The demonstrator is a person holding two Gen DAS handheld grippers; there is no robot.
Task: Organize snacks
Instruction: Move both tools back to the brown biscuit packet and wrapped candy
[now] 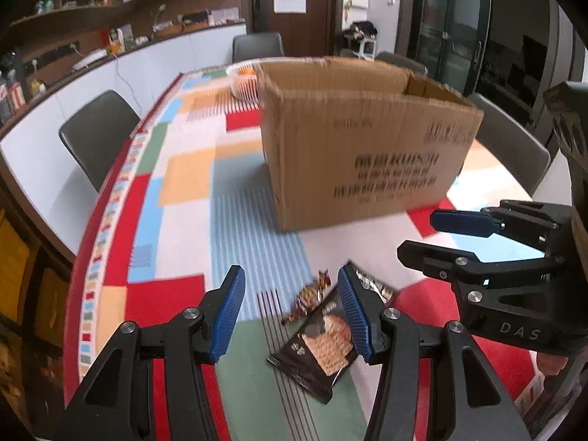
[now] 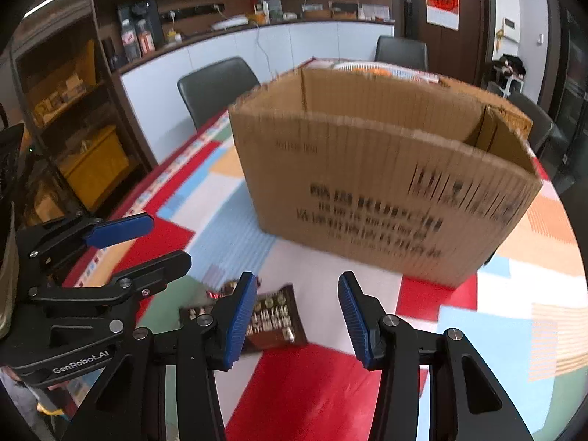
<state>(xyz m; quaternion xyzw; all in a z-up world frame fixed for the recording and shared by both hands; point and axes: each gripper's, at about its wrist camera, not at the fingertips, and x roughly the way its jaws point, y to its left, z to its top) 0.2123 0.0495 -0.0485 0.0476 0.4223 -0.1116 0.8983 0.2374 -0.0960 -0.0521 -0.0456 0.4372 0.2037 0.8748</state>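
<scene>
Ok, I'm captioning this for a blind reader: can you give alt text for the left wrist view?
The left gripper, open and empty, hangs over a dark biscuit packet and a small wrapped candy on a colourful patchwork tablecloth. An open cardboard box stands behind; the right gripper is alongside, open.

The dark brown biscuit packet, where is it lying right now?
The dark brown biscuit packet lies flat on the colourful patchwork tablecloth, in front of the open cardboard box, beside a small gold-and-red wrapped sweet.

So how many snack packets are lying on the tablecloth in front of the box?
3: a dark biscuit packet, a small twisted candy wrapper to its left, and a brown packet nearer the cardboard box. Others may be hidden inside the box.
</scene>
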